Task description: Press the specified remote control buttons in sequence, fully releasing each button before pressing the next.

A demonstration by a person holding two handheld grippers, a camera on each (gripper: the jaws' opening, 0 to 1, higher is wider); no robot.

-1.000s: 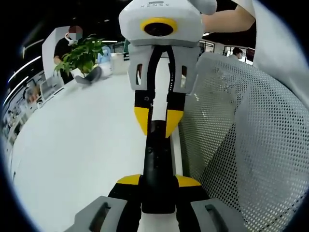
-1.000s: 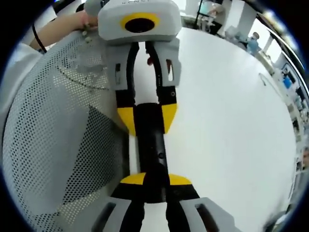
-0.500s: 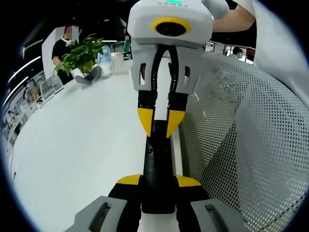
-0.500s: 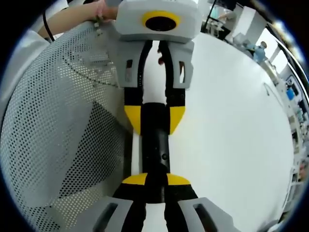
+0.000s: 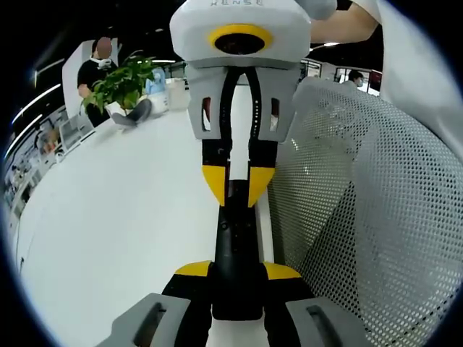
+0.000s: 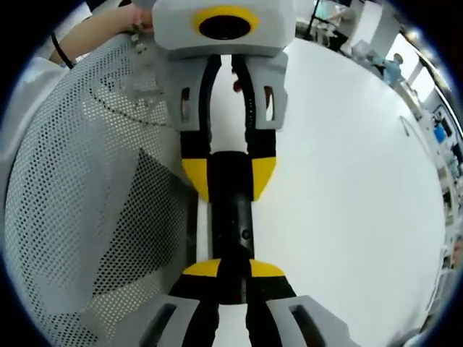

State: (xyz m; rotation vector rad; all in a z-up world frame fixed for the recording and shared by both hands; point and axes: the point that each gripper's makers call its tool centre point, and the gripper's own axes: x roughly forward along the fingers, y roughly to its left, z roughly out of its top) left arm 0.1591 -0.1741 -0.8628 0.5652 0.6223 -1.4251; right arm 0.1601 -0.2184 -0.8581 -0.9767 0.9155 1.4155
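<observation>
**Ana:** Left gripper (image 5: 237,271) first: its jaws are pressed in on the near end of the black remote (image 5: 236,238), with the yellow pads tight on either side. The right gripper (image 6: 233,269) pinches the opposite end the same way, so the two face each other along the remote's length.

**Ben:** Where does that put the remote?

**Ana:** Along the edge of the white tabletop (image 5: 123,217), just beside the mesh chair (image 5: 362,217). I cannot tell whether it lies on that edge or is held above it. A potted plant (image 5: 119,83) stands well off, near the far edge.

**Ben:** And which step is this?

**Ana:** I'd judge it a hold between presses, or before the first one. No fingertip sits on top of a key. One small round button (image 6: 246,233) shows on the remote's upper face between the two grips, and nothing is touching it.

**Ben:** So what does the next move call for?

**Ana:** Probably one gripper lets go of its end and comes down tip-first onto the right key while the other steadies the body. After that it needs a full lift-off.

**Ben:** Any writing?

**Ana:** There are pale letters at the top of the right gripper in the left gripper view. The view's edge cuts them, and they look like "ENSE", though I'm not sure of that. The remote's keys carry no marks I can read.
</observation>
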